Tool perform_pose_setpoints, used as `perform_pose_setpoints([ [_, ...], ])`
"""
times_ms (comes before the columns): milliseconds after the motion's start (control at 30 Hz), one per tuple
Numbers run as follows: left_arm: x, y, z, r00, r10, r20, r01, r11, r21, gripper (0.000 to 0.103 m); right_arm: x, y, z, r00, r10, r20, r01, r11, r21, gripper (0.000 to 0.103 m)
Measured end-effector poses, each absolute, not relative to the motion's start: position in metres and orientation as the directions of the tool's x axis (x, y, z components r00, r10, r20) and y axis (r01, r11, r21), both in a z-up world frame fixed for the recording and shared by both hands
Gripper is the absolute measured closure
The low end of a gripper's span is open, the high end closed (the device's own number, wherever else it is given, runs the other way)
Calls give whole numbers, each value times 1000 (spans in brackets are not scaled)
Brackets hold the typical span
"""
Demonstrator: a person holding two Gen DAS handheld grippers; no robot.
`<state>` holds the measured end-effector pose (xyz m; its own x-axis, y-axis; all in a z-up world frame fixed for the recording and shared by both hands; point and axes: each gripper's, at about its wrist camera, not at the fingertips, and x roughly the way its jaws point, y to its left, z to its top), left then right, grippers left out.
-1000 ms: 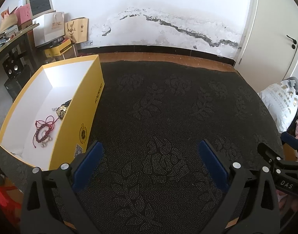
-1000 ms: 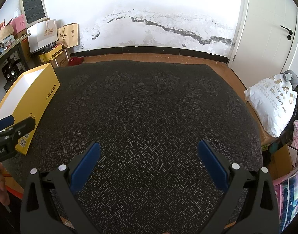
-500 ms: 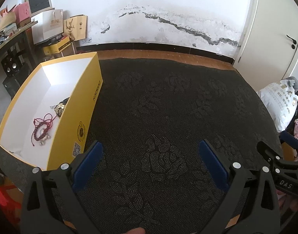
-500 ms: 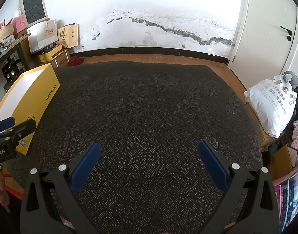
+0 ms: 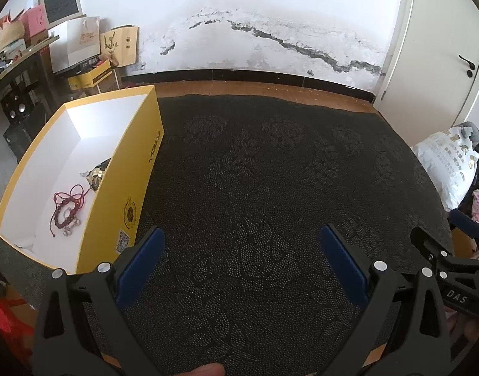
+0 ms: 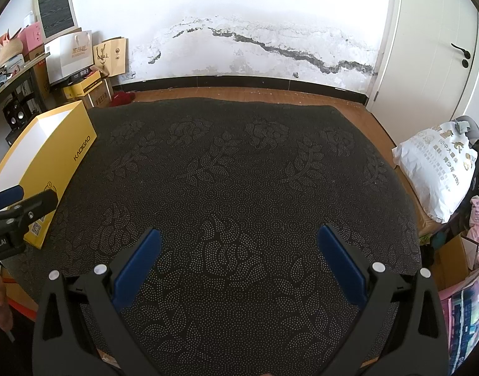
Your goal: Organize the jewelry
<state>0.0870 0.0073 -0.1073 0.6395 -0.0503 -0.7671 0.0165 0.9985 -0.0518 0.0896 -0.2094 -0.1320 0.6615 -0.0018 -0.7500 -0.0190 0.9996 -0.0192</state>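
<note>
A yellow box [image 5: 139, 169] with a white inside stands at the left edge of the dark patterned mat [image 5: 255, 188]. In it lie a red beaded bracelet [image 5: 65, 210] with red cord and a dark, gold-edged piece [image 5: 97, 174] by the right wall. My left gripper [image 5: 239, 235] is open and empty, above the mat just right of the box's near corner. My right gripper [image 6: 238, 235] is open and empty over the mat's middle. The box [image 6: 51, 163] shows at the left in the right wrist view, its inside hidden.
A white sack [image 6: 437, 169] lies off the mat's right edge, with clutter below it. Paper bags and boxes [image 5: 92, 53] and a desk stand at the back left. A door [image 6: 427, 47] is at the back right. Wooden floor borders the mat.
The left gripper has drawn back and risen slightly, so the box sits a little farther off. The right gripper has hardly moved. Both stay open.
</note>
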Motion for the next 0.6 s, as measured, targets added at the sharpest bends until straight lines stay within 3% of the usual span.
perform_pose_setpoints([
  [600, 87, 7, -109, 632, -68, -772, 27, 997, -66, 6, 91, -211, -132, 664, -4, -748, -19, 1000, -22, 6],
])
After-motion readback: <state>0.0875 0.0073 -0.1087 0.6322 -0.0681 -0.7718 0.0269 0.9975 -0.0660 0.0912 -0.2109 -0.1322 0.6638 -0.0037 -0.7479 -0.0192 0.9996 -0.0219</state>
